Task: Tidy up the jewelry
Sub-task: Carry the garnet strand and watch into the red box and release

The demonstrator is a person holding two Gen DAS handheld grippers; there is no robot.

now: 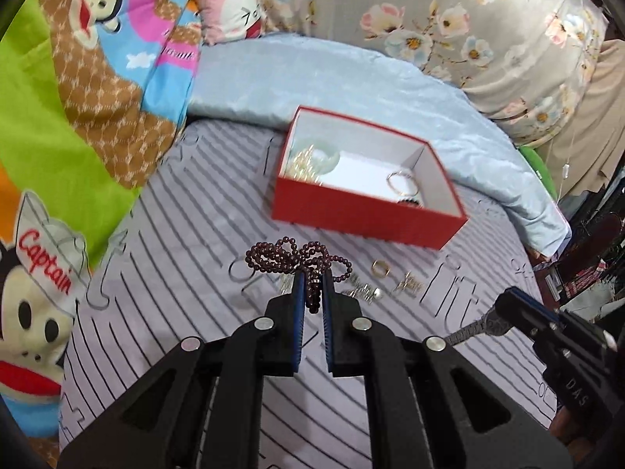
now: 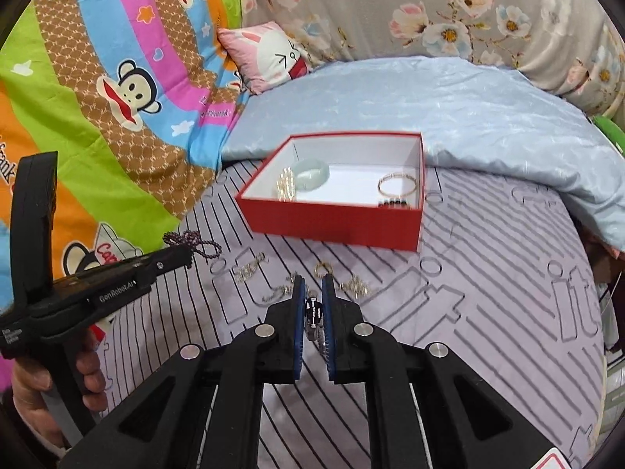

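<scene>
While the left claw (image 1: 313, 282) is pinching a dark red bead string (image 1: 297, 260) between its blue pads, loops of the beads are bunching just past the fingertips, above the striped bed sheet (image 1: 187, 242). The right claw (image 2: 313, 288) is gripping a silver watch (image 2: 314, 314), its band trailing back between the pads; from the left wrist view the watch band (image 1: 466, 334) is sticking out of that claw at the right edge. Loose pieces are lying on the sheet ahead of both claws: a gold ring (image 1: 380, 268), and small gold chains and earrings (image 2: 357, 286) just beside it. A red box (image 2: 336, 221) with a white interior is sitting farther back on the sheet, its far edge touching a pale blue quilt (image 2: 468, 109). Inside the box, a jade bangle (image 2: 311, 170) and a pale gold chain (image 2: 286, 184) are resting at the left end, a thin gold bangle (image 2: 397, 183) and dark beads (image 2: 395, 203) at the right end. A cartoon blanket (image 2: 97, 97) is covering the left side.
</scene>
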